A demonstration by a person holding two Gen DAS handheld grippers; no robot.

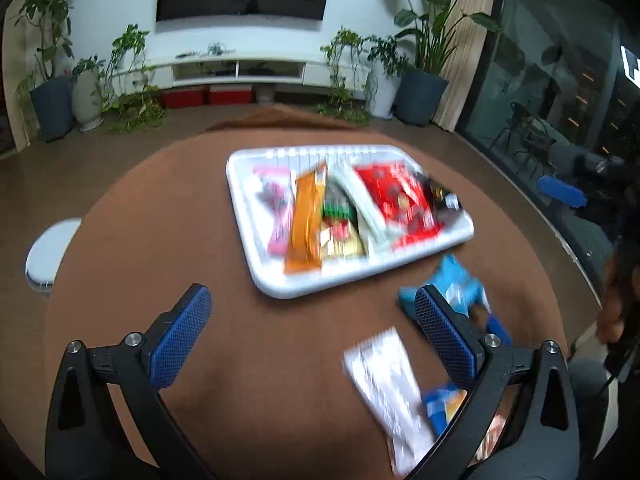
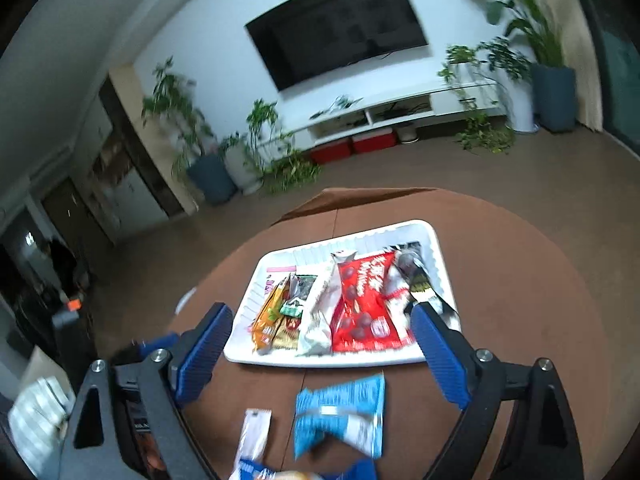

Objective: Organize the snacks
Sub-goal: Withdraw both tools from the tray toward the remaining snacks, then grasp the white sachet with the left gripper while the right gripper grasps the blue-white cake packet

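Observation:
A white tray (image 1: 280,286) on the round brown table holds several snack packets side by side, among them a pink one (image 1: 278,216), an orange one (image 1: 306,224) and a red bag (image 1: 404,200). On the table in front of the tray lie a blue packet (image 1: 456,288) and a long white packet (image 1: 388,384). My left gripper (image 1: 312,300) hangs open above the table, short of the tray, gripping nothing. In the right wrist view the tray (image 2: 320,361), red bag (image 2: 364,304), blue packet (image 2: 340,412) and white packet (image 2: 254,436) show again. My right gripper (image 2: 322,316) is open and empty.
The brown table (image 1: 160,220) ends in a curved edge all round. A white round seat (image 1: 52,252) stands beside it at the left. A person's hand (image 1: 616,300) shows at the right edge. Potted plants (image 1: 52,96) and a low white cabinet (image 1: 240,68) line the far wall.

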